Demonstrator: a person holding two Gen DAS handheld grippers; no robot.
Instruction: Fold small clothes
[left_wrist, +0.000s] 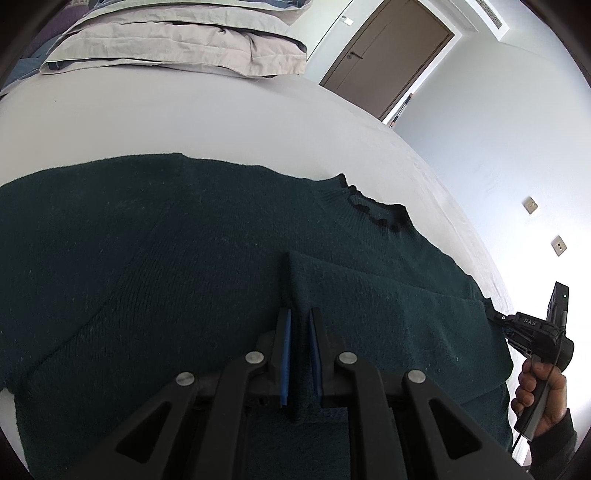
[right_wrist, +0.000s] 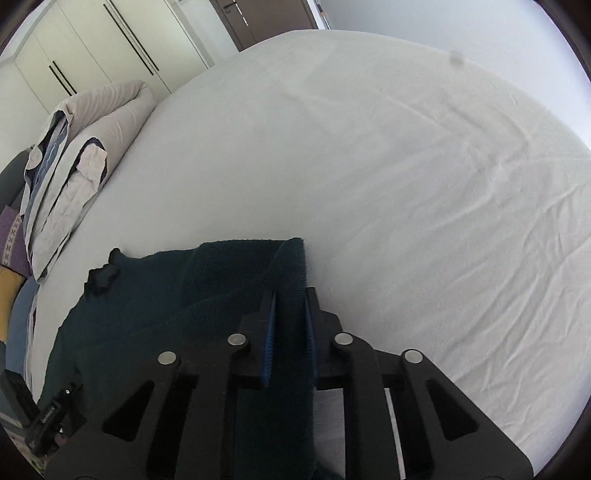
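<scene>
Both claws are clamped on sweater folds: left claw, right claw. Bare white bed lies ahead of the right claw, with pillows far left, then wardrobe and door.

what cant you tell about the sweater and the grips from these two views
- Sweater hem: cut off by the left wrist view's bottom edge and hidden behind the left gripper.
- Cloth under the right gripper: hidden by its frame, right wrist view.
- Right gripper's fingertips in the left view: too small, behind the sweater's edge.

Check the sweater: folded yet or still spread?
Partly folded: one flap of the sweater lies doubled over its body, which is spread flat on the bed.
</scene>
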